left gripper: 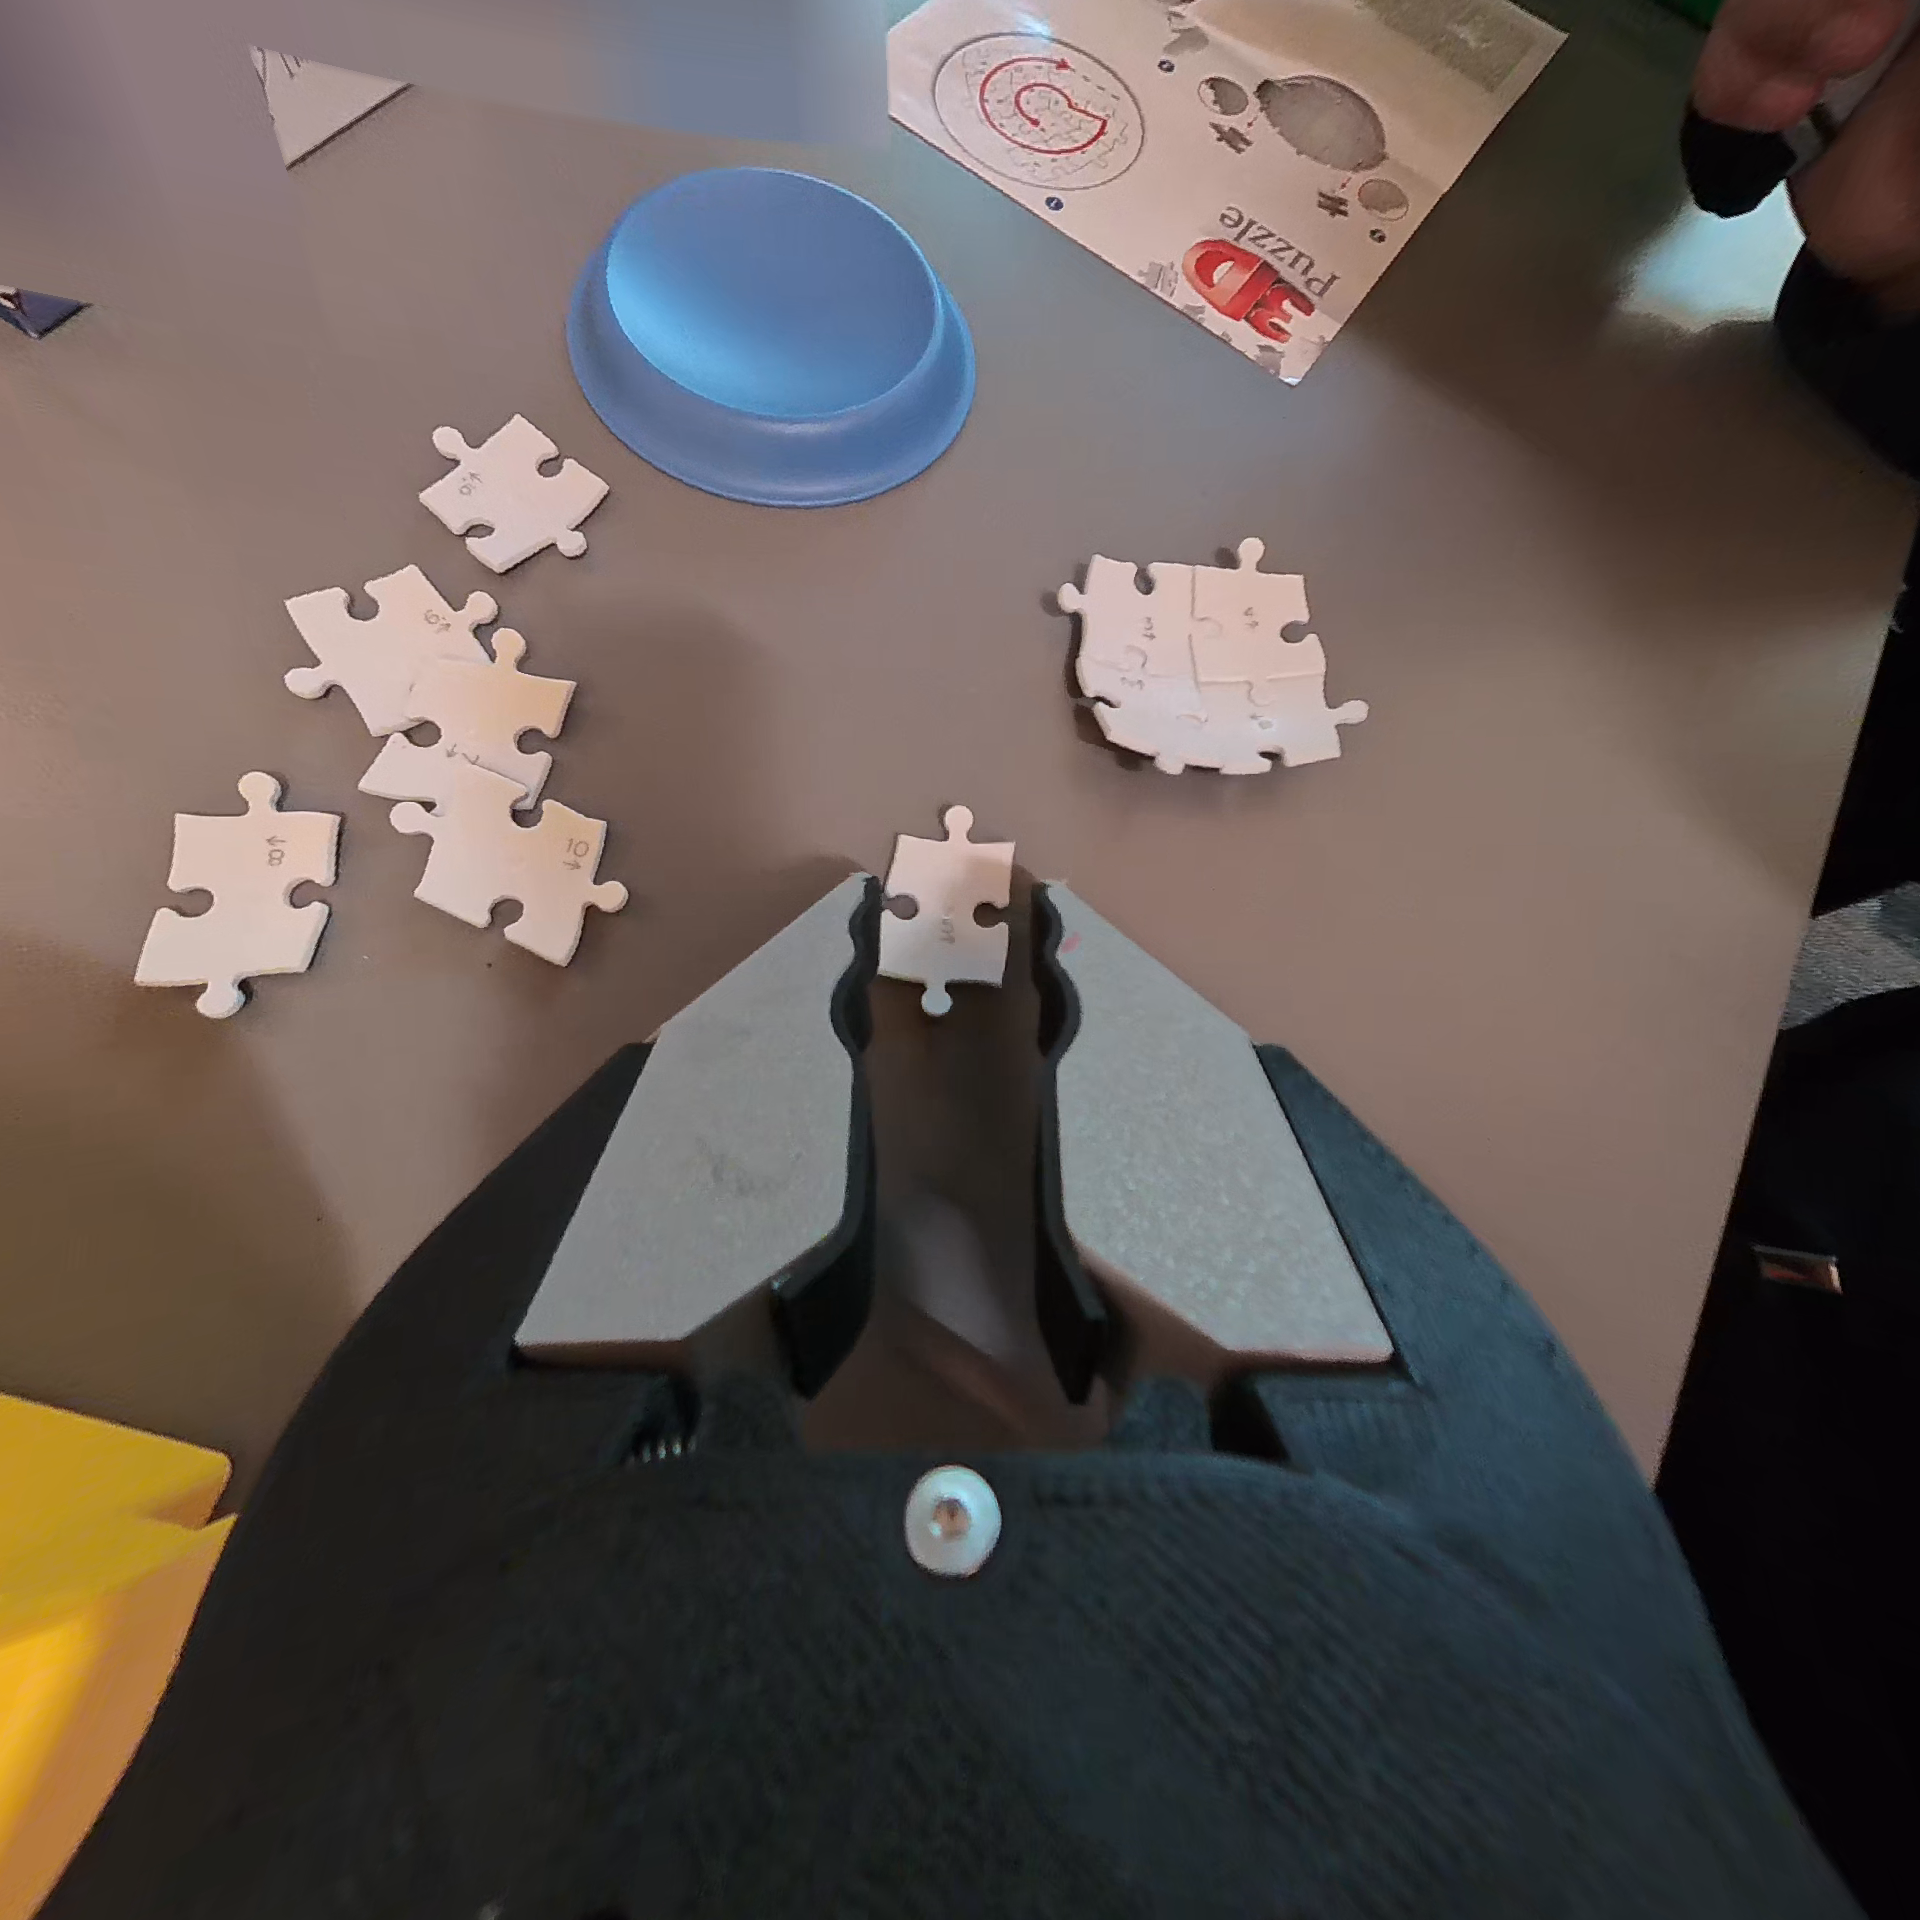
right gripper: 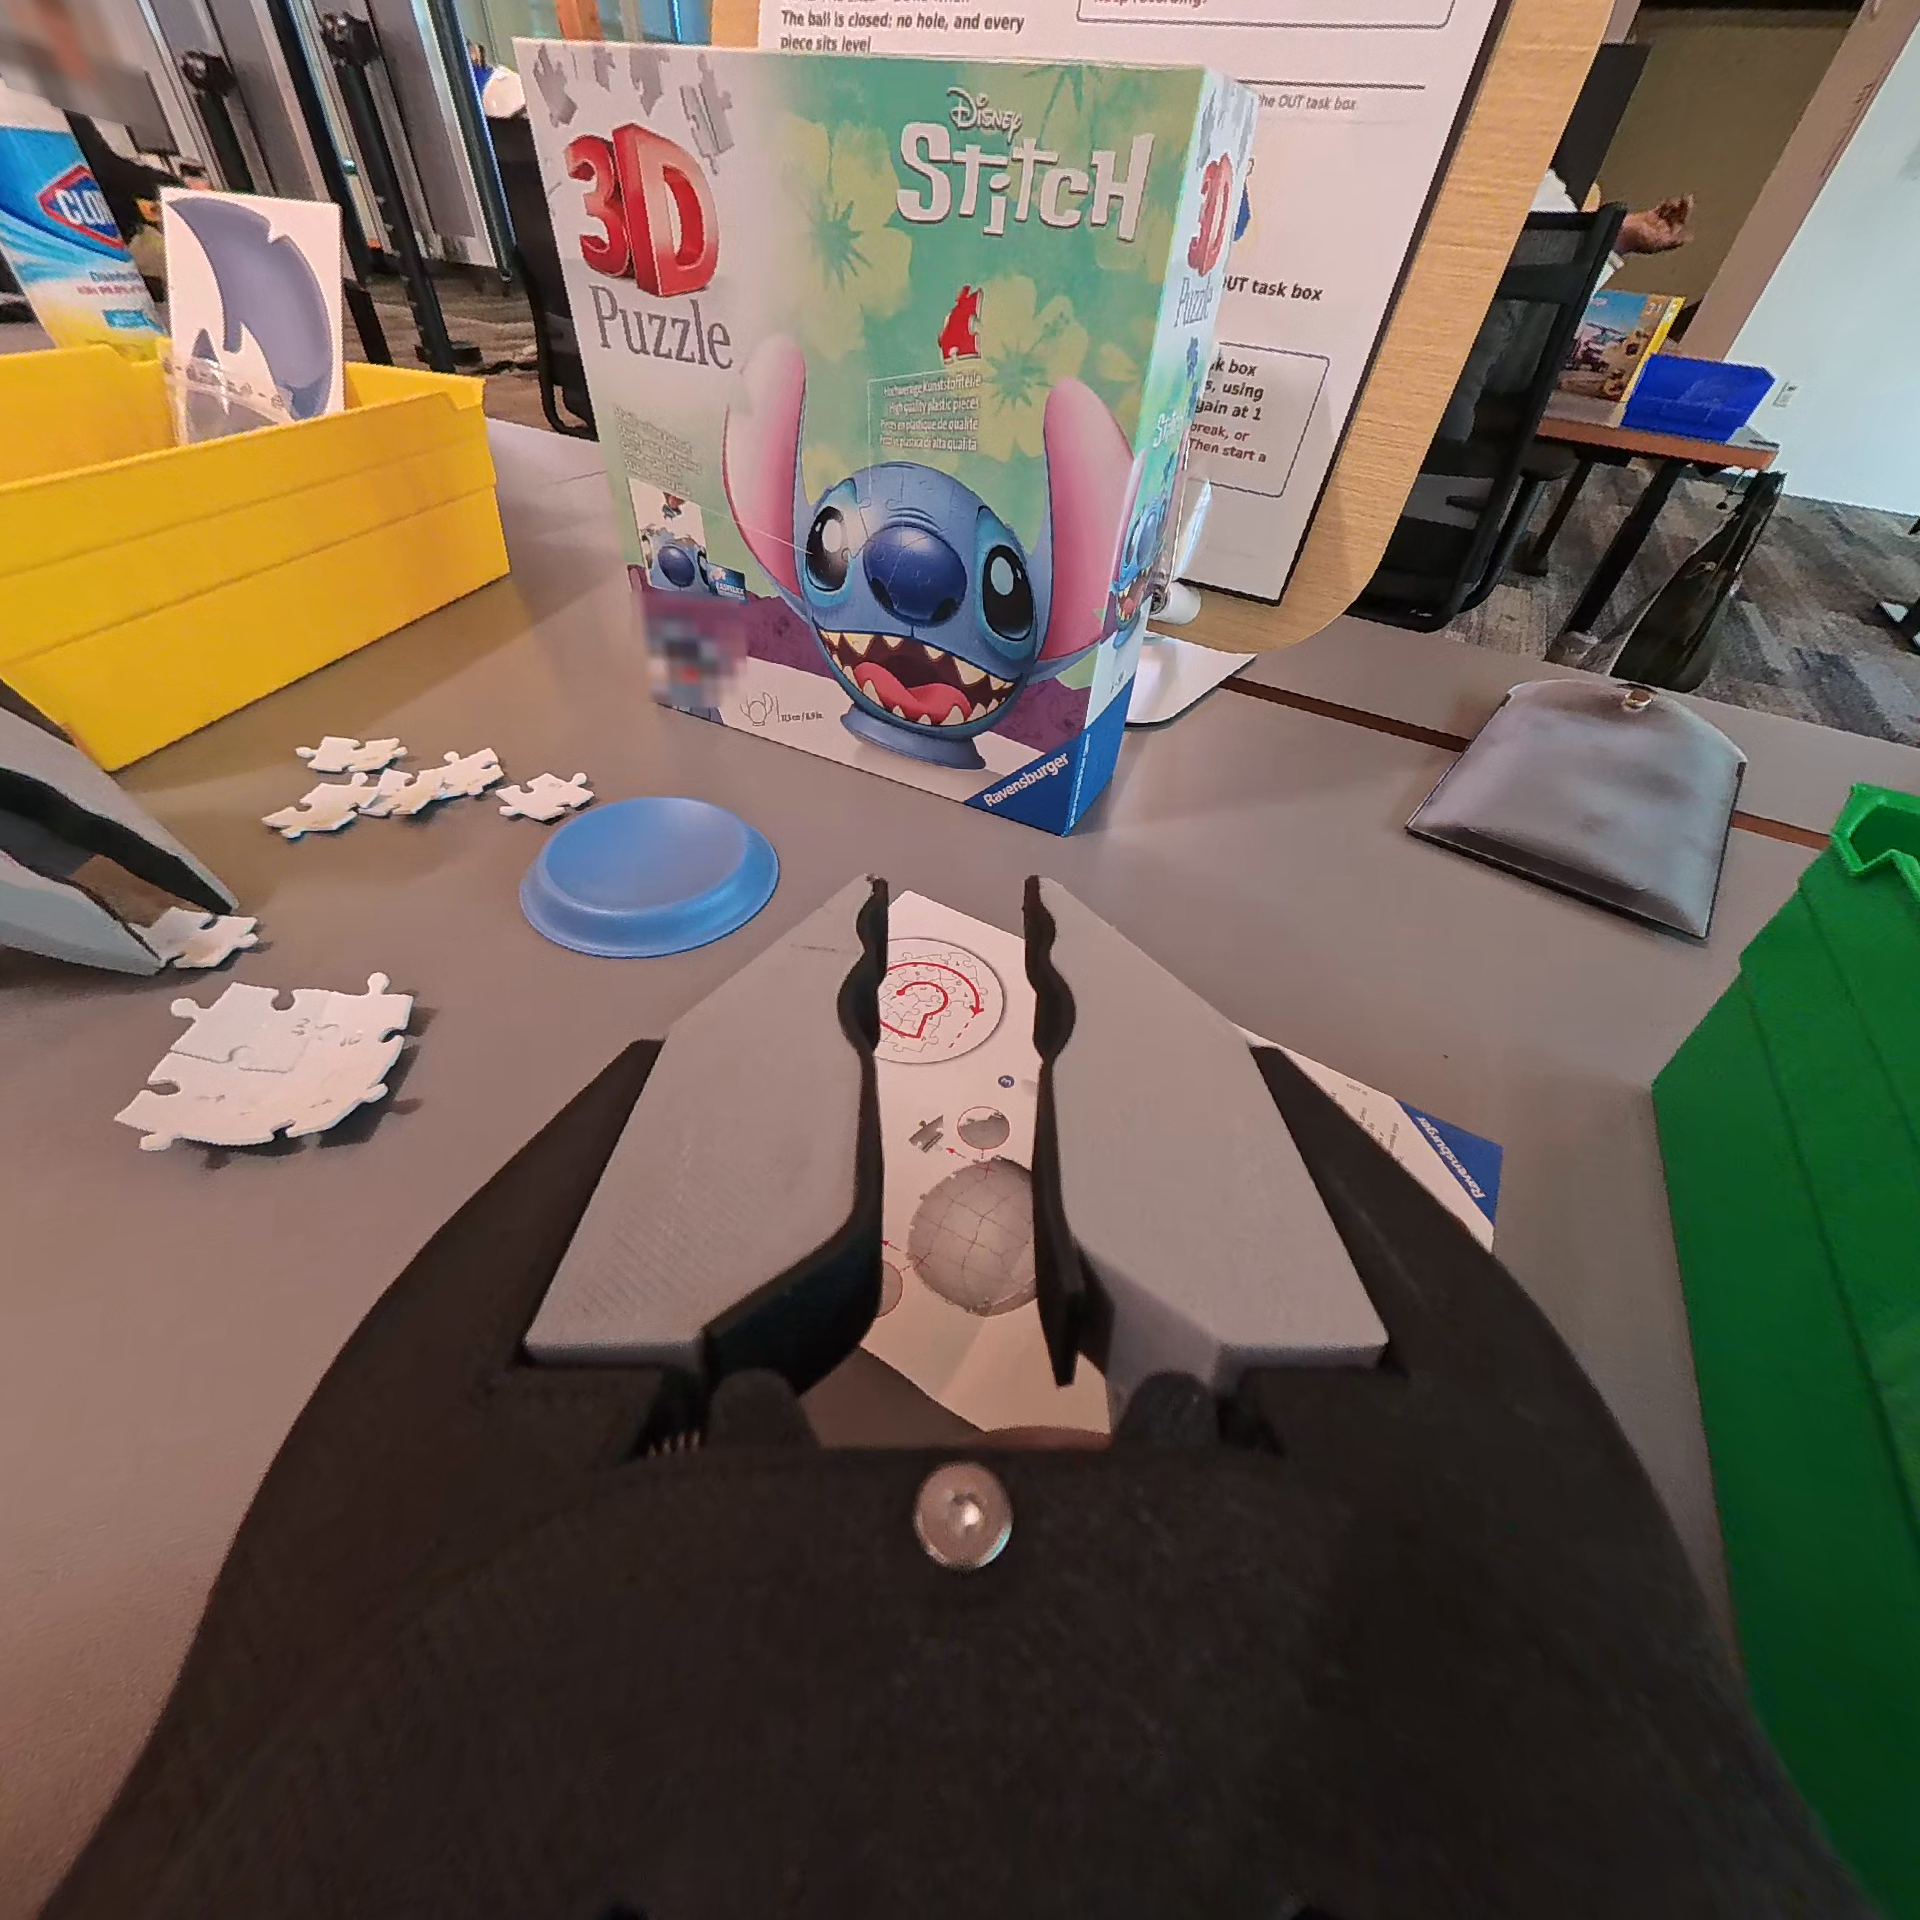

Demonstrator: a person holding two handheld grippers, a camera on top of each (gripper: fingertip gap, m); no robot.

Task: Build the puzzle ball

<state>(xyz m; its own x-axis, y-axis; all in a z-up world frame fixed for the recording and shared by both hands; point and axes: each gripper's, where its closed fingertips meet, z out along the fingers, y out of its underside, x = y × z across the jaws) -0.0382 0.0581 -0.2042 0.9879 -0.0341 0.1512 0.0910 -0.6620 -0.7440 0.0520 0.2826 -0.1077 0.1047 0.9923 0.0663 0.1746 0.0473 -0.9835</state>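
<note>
My left tongs (left gripper: 951, 899) stand apart around one white puzzle piece (left gripper: 945, 914) on the desk (left gripper: 1351, 935), near the joined patch (left gripper: 1205, 665). My right tongs (right gripper: 951, 914) hang apart, empty, above the instruction sheet (right gripper: 940, 1039).

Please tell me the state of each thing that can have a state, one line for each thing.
left claw: open, around a single piece, not clamped.
right claw: open, empty, above the instruction sheet.
single piece: flat, white side up.
joined patch: several pieces locked together, curved.
loose pieces: unjoined, some overlapping.
blue stand: empty.
instruction sheet: unfolded, flat.
puzzle box: upright.
</note>
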